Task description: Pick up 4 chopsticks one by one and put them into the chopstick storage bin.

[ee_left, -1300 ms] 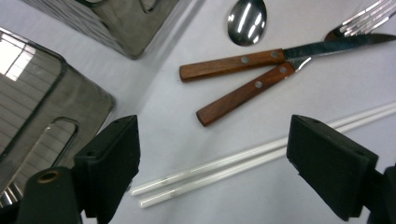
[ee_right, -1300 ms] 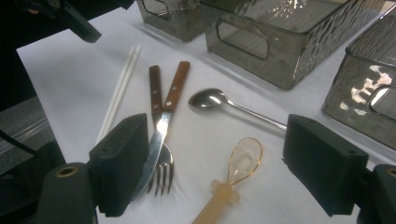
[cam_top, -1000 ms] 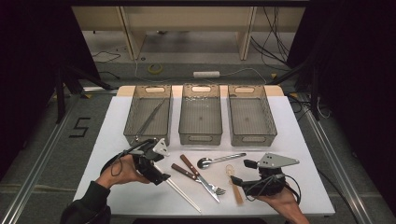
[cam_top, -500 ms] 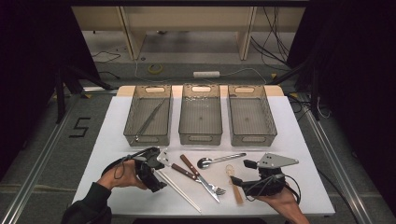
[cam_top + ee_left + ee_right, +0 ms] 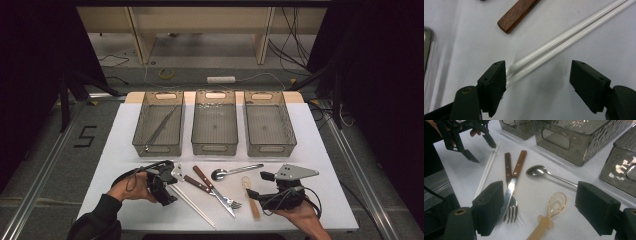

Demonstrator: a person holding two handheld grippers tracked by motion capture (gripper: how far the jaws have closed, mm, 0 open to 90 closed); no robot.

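Chopsticks (image 5: 564, 41), a white pair lying side by side on the white table (image 5: 125, 130), sit between the jaws of the left gripper (image 5: 167, 186). In the left gripper view their near ends touch the left jaw's pad while the right jaw stands well clear, so nothing is clamped yet; the jaws have just been closing around the pair. From those ends the sticks run off toward 2 o'clock in that view. In the high view the chopsticks (image 5: 195, 206) lie at about 7 o'clock on the table, slanting toward 5 o'clock from the gripper.

Just beside them toward 3 o'clock: a wood-handled knife (image 5: 214, 189) and a wood-handled fork (image 5: 206, 189), handles crossing near the gripper end, blade and tines pointing to 5 o'clock. A metal spoon (image 5: 235, 171) lies near them, bowl at its 9 o'clock end. An amber plastic spoon (image 5: 549, 212) lies next to the right gripper (image 5: 256, 186).

Right gripper rests at about 5 o'clock on the table, held in the person's hand, jaws wide apart and empty; in its own view the fork (image 5: 510, 211) and amber spoon lie on the table beyond the jaws, untouched.

Three clear bins across the 12 o'clock side: left bin (image 5: 142, 127) holds long thin utensils, middle bin (image 5: 216, 147) and right bin (image 5: 270, 147) look empty.
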